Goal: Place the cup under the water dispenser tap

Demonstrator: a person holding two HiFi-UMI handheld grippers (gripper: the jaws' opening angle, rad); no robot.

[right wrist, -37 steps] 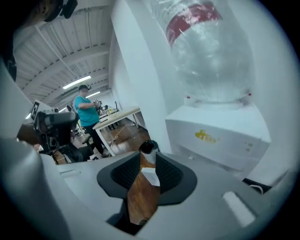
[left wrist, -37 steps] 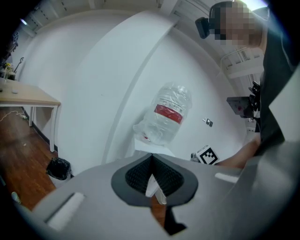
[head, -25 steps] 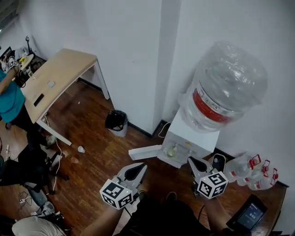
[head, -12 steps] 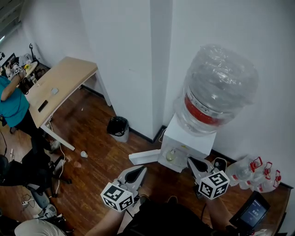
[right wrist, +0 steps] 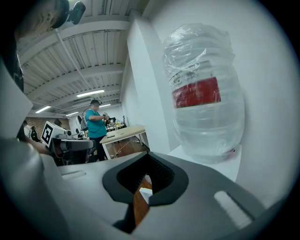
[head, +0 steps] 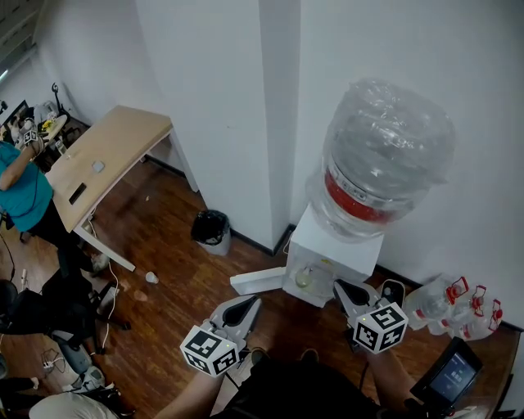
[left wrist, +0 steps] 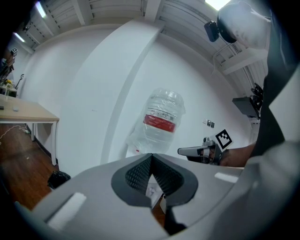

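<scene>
Jaws of the left gripper (head: pixel 250 301) and the right gripper (head: pixel 344 289) were together and empty, apparently because the cup (head: pixel 304 277) already sat in the front recess of the water dispenser (head: pixel 332 247).

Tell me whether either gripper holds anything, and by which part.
Nothing is held: the left gripper and the right gripper both have their jaws shut together, with nothing between them.

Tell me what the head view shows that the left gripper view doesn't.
Head view only: the cup in the recess of the dispenser, and spare bottles beside it. Left gripper view only: the ceiling beams. Both: the big water bottle, the wooden desk and the right tool.
</scene>
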